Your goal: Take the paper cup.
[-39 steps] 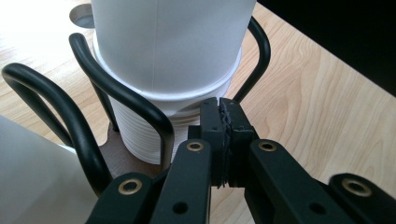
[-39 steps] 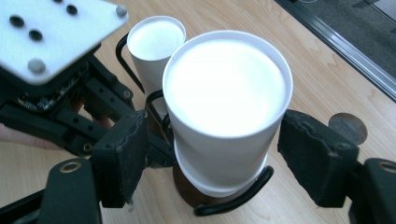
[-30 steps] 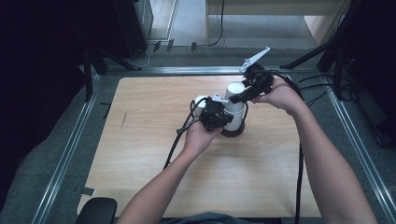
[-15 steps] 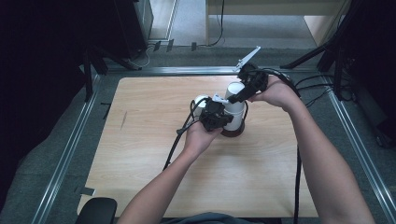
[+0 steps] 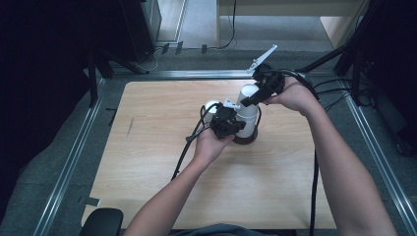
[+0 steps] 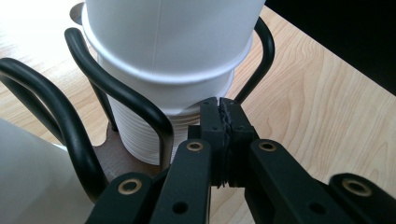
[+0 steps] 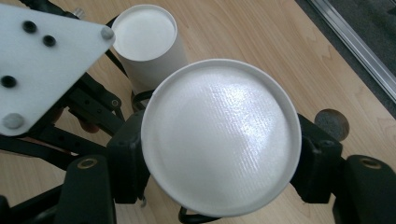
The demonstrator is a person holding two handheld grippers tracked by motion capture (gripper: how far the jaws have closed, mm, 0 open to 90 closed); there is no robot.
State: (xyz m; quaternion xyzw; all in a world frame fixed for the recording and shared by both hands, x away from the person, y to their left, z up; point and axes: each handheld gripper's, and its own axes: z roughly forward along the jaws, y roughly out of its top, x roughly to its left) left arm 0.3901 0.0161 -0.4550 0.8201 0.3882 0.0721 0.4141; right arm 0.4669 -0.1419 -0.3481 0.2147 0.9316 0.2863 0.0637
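Pale wood forms the table (image 5: 162, 187), framed by metal rails and grey floor. Near its centre, slightly toward one o'clock, a black wire holder (image 6: 116, 91) on a brown base keeps a stack of white paper cups (image 5: 247, 115) upright, bottoms up. A second, smaller white cup (image 7: 147, 39) stands just beside it at about ten o'clock in the high view.

From six o'clock the left gripper (image 5: 227, 123) meets the holder's near side. Its jaws are pressed fully together, pads touching, with nothing between them; their tips sit against the lower ribbed part of the stack, beside a wire loop.

From two o'clock the right gripper (image 5: 252, 97) reaches the top of the stack. Its jaws have just been closing and now stand on either side of the uppermost cup (image 7: 222, 135), pads against its wall at nine and three o'clock in the right gripper view, gripping it.
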